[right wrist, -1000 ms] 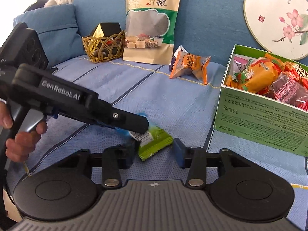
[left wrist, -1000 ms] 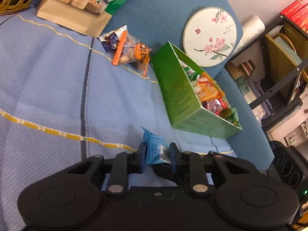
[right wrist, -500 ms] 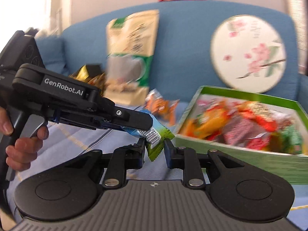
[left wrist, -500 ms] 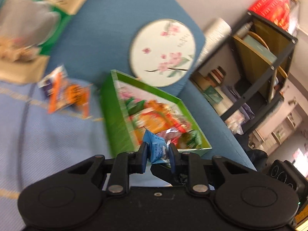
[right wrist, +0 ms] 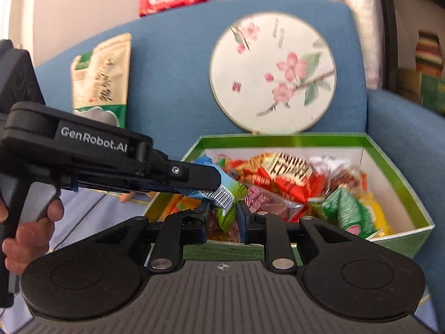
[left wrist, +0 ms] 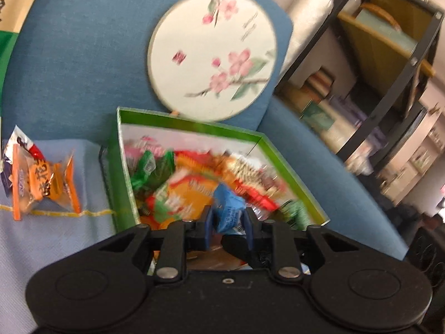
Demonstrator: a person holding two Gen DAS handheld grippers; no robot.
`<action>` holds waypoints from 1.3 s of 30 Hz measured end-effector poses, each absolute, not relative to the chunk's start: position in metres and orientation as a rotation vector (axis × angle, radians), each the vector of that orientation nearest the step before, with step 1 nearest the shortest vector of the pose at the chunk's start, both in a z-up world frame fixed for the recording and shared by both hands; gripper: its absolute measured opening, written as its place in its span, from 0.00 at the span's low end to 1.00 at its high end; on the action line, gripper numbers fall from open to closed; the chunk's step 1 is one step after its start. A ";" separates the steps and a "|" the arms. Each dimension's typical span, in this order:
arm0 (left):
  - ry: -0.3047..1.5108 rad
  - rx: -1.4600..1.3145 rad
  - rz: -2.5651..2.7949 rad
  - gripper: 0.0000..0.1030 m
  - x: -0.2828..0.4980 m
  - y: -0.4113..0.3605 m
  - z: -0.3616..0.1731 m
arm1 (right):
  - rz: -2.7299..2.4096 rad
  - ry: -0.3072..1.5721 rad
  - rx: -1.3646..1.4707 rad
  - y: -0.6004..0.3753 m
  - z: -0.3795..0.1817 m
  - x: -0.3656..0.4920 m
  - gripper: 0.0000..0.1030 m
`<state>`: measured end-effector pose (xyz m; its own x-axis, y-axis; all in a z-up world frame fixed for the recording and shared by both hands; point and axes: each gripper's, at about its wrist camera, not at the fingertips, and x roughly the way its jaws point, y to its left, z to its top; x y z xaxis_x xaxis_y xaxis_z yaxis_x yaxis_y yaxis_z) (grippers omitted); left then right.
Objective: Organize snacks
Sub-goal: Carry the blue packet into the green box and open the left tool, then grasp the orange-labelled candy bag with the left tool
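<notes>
snack packet [right wrist: 226, 198] | both grippers clamp it | box [right wrist: 400, 178] contents blurred

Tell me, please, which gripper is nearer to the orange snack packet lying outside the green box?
Left. The left gripper holds the blue packet over the green box, nearer the orange snack packet; the right gripper is farther off.

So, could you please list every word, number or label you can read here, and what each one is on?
"GenRobot.AI": white lettering on the side of the left gripper.
Barcode digits on the blue and green snack packet: too small to read.
Chinese characters on the tall grain pouch, the orange snack and the packets in the green box: blurred, unreadable.
</notes>
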<state>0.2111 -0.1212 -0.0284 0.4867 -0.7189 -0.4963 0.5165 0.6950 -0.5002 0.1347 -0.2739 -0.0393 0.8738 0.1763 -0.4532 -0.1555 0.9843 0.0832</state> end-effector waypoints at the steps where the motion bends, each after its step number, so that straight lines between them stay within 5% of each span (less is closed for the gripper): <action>1: 0.751 -0.291 -0.756 0.36 0.212 -0.122 -0.032 | 0.170 0.485 0.032 -0.271 -0.041 0.134 0.33; 3: 0.746 -0.293 -0.753 0.46 0.209 -0.119 -0.034 | 0.164 0.483 -0.006 -0.267 -0.043 0.132 0.39; 5: 0.729 -0.321 -0.761 1.00 0.201 -0.111 -0.031 | 0.151 0.456 -0.032 -0.266 -0.040 0.128 0.55; 6: 0.715 -0.336 -0.750 1.00 0.195 -0.106 -0.027 | 0.146 0.436 -0.036 -0.266 -0.038 0.125 0.79; 8: 0.659 -0.333 -0.692 1.00 0.182 -0.095 -0.019 | 0.126 0.394 -0.049 -0.267 -0.034 0.119 1.00; 25: 0.741 -0.318 -0.269 1.00 0.157 0.041 -0.049 | 0.360 0.471 -0.077 -0.203 -0.044 0.098 1.00; 39: 0.723 -0.247 -0.180 1.00 0.169 0.088 -0.046 | 0.362 0.503 -0.241 -0.107 -0.031 0.197 1.00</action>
<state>0.1690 0.0882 -0.0461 0.7362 -0.2472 -0.6301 0.0773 0.9555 -0.2846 0.1970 -0.1069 -0.0310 0.8149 0.2779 -0.5086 -0.3947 0.9087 -0.1358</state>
